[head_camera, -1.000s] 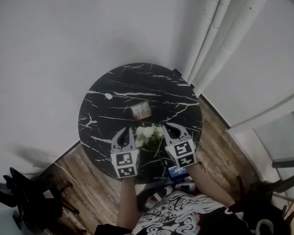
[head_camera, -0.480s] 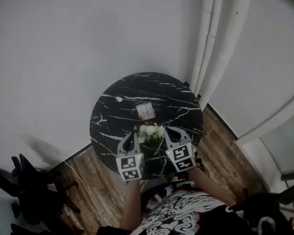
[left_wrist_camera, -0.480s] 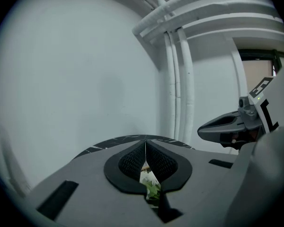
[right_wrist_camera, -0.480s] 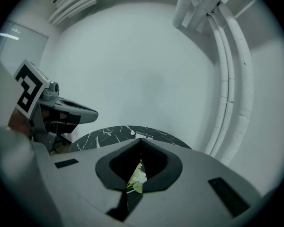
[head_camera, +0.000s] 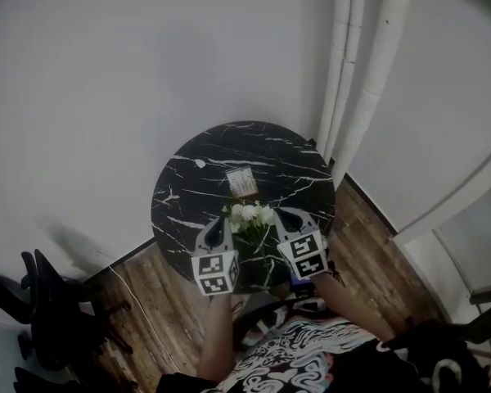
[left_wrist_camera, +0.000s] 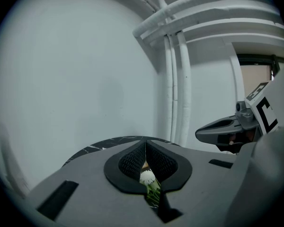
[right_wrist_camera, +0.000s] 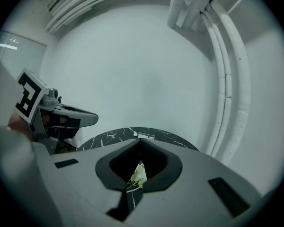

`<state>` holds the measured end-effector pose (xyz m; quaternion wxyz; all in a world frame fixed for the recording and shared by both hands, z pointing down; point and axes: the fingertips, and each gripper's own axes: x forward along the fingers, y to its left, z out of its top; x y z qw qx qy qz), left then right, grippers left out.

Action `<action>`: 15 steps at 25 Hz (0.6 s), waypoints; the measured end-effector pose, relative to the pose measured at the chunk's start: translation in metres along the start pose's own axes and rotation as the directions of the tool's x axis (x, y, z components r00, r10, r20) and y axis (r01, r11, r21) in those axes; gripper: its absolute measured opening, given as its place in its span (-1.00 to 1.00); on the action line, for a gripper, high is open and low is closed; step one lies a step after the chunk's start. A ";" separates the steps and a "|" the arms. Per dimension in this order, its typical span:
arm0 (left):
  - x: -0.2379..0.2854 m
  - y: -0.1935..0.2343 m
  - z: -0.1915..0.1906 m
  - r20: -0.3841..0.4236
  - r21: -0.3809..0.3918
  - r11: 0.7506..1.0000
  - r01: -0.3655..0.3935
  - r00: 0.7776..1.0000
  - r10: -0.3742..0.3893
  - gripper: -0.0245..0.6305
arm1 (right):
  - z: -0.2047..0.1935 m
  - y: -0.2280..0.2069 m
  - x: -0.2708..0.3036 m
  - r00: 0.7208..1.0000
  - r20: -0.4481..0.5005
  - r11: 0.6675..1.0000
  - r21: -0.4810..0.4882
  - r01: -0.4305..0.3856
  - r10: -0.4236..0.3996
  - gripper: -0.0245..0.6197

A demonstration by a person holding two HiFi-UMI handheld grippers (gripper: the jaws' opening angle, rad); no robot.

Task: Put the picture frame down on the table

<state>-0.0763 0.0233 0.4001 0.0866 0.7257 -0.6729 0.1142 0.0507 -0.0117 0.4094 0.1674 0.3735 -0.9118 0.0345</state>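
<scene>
Where the round black desk (head_camera: 188, 188) stands in a white corner, the picture frame (head_camera: 241, 182) rests on its top near the middle, touched by neither tool.
Item one, left tool (head_camera: 222, 224): jaws pressed together at the tips, nothing gripped, held above the desk's near edge. Item two, right tool (head_camera: 285, 216): likewise closed on nothing, level with the left, apart from the frame. Item three, white flowers (head_camera: 250, 216): a bunch on green stems between the two tools (each gripper view catches it only through the slit beneath its closed jaws). The frame is just beyond the flowers; flat or leaning cannot be told. Also listed: white pipes (head_camera: 368, 80) up the corner, wood floor (head_camera: 143, 289) below.
</scene>
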 end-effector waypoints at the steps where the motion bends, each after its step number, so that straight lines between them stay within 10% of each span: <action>1: -0.001 -0.001 -0.001 -0.001 -0.007 1.000 0.002 1.000 -0.002 -0.88 | -0.002 -0.001 -0.001 1.000 -0.001 1.000 0.009 -0.001 0.001 -0.87; 15: 0.009 0.002 -0.010 -0.028 -0.056 0.998 0.014 0.999 -0.016 -0.88 | -0.010 -0.010 0.002 1.000 -0.009 1.000 0.014 0.016 -0.016 -0.87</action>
